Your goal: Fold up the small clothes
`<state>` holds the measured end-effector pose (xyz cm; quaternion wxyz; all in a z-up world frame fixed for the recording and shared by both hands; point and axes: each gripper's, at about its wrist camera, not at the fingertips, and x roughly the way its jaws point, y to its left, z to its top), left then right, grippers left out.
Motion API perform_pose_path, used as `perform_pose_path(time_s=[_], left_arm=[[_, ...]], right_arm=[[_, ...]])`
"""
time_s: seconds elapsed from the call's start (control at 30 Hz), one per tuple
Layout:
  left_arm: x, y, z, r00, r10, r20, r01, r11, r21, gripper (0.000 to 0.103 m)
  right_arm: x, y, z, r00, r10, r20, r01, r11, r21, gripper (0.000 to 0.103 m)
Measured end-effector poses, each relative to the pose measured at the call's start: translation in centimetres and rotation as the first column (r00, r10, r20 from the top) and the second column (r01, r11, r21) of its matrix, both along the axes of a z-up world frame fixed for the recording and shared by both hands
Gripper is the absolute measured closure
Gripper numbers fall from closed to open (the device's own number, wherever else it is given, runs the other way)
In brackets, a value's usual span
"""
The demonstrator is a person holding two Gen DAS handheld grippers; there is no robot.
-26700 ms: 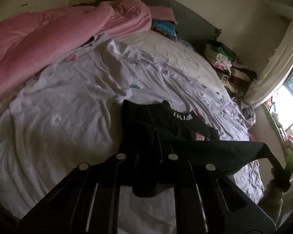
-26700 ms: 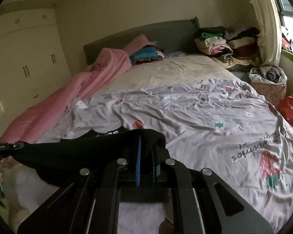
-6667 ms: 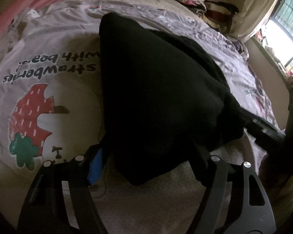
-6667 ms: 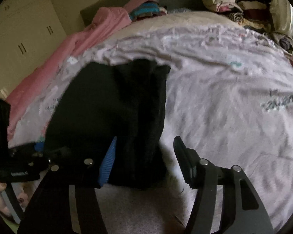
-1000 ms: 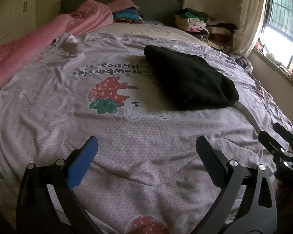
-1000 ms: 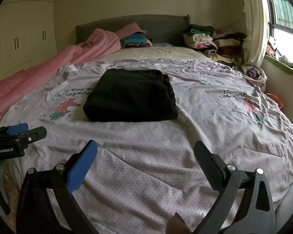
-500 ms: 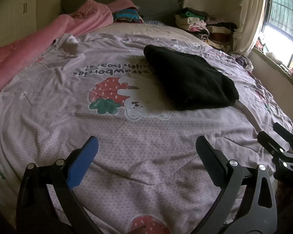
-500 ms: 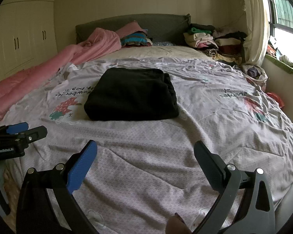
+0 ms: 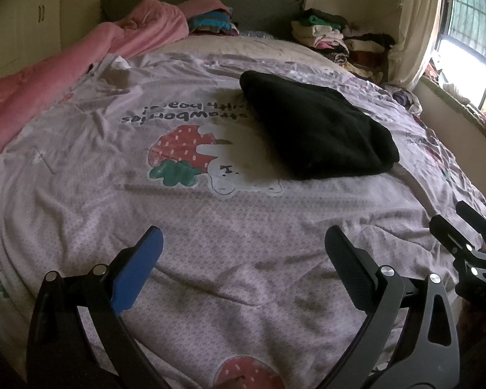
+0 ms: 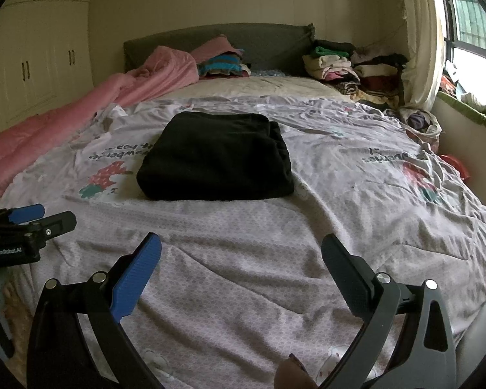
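A black garment lies folded into a thick rectangle on the lilac strawberry-print bedcover; it also shows in the right wrist view. My left gripper is open and empty, held over the near part of the bed, well short of the garment. My right gripper is open and empty too, also near the bed's front edge. Each gripper shows at the side of the other's view, the right one and the left one.
A pink quilt runs along the bed's left side. Stacks of folded clothes sit by the grey headboard at the far right, and a striped pile in the middle. A window is on the right, wardrobes on the left.
Almost nothing has moved in the last second; both grippers stay open and drawn back. Several seconds ago both were at the black garment on the bed.
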<state>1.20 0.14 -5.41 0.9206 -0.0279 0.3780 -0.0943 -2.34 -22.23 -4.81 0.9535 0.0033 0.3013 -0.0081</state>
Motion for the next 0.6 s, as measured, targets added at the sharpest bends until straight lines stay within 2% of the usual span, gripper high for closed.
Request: perform_pose_path(time_s=[0.23, 0.33, 0.4, 0.43, 0.5, 0.53, 0.6], left_arm=[[0.4, 0.2, -0.7, 0.999, 0.008, -0.035, -0.008, 1.000, 0.012, 0.010], [0.8, 1.3, -0.6, 0.998, 0.032, -0.051, -0.032, 0.999, -0.011, 0.009], [1.6, 3.1, -0.4, 0.995, 0.073, -0.066, -0.075, 0.997, -0.016, 0.009], [2.4, 5.1, 0.1, 0.991, 0.112, -0.076, -0.114, 0.993, -0.022, 0.009], [3.7, 9.2, 1.0, 0.979, 0.190, -0.081, -0.193, 0.981, -0.035, 0.009], [4.9, 12.9, 1.6, 0.961, 0.266, -0.080, -0.269, 0.963, -0.031, 0.009], [6.0, 17.9, 2.2, 0.932, 0.357, -0.066, -0.359, 0.933, -0.019, 0.009]], right_arm=[[-0.4, -1.2, -0.1, 0.999, -0.050, -0.009, 0.051, 0.999, 0.016, 0.004], [-1.1, -4.0, -0.1, 0.988, -0.153, -0.011, 0.153, 0.987, 0.037, 0.004], [-2.1, -7.6, 0.1, 0.961, -0.277, -0.008, 0.278, 0.959, 0.049, 0.004], [-2.8, -9.6, 0.2, 0.939, -0.344, -0.011, 0.344, 0.938, 0.048, 0.004], [-4.9, -15.4, 0.1, 0.861, -0.508, -0.024, 0.509, 0.859, 0.050, 0.004], [-6.0, -18.1, 0.0, 0.816, -0.578, -0.031, 0.578, 0.815, 0.042, 0.004], [-9.1, -24.9, -0.6, 0.673, -0.737, -0.064, 0.739, 0.674, 0.021, 0.004]])
